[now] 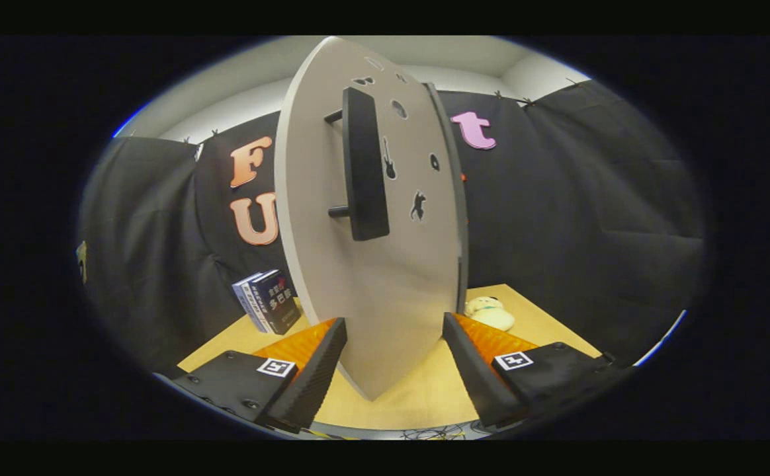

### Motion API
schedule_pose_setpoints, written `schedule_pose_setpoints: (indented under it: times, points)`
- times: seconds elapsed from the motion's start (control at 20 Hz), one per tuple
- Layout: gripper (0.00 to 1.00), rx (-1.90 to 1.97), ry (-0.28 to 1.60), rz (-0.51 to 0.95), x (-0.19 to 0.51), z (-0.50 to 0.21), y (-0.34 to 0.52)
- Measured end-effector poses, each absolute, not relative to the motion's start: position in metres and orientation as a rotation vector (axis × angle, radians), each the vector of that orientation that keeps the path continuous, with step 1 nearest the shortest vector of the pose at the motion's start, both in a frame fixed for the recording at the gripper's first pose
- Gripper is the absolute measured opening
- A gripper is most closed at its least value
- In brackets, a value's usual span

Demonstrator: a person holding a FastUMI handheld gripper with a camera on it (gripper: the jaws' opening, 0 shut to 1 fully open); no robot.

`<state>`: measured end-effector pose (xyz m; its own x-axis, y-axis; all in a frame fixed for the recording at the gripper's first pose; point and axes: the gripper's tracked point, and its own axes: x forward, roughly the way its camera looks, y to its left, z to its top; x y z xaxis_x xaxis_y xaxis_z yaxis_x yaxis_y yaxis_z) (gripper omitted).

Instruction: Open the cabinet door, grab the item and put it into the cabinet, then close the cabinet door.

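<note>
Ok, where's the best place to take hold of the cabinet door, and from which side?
Grip the black bar handle on the door, around its middle between the two standoffs. It runs upright and stands clear of the panel, so come straight at the face with the gripper's fingers either side of the bar. They're open now, straddling the door's lower edge.

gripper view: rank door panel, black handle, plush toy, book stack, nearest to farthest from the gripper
Gripper is open.
1. Light grey cabinet door panel: its lower edge sits between the fingers.
2. Black bar handle: higher on that door.
3. Cream plush toy beyond the right finger, dark book stack beyond the left: too close to call.
</note>
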<state>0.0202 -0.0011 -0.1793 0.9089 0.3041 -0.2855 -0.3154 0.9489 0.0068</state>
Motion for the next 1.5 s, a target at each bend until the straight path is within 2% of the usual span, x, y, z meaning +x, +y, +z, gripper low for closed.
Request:
schedule_pose_setpoints:
  times: [0.4, 0.8, 1.0, 1.2, 1.5]
  points:
    - [0.95, -0.072, 0.264, 0.337, 0.115, -0.198, 0.125]
    - [0.93, -0.119, 0.238, 0.262, 0.186, -0.208, 0.175]
    - [0.94, -0.089, 0.249, 0.218, 0.183, -0.204, 0.169]
    - [0.94, -0.056, 0.251, 0.167, 0.148, -0.185, 0.148]
    - [0.94, -0.042, 0.250, 0.116, 0.102, -0.129, 0.112]
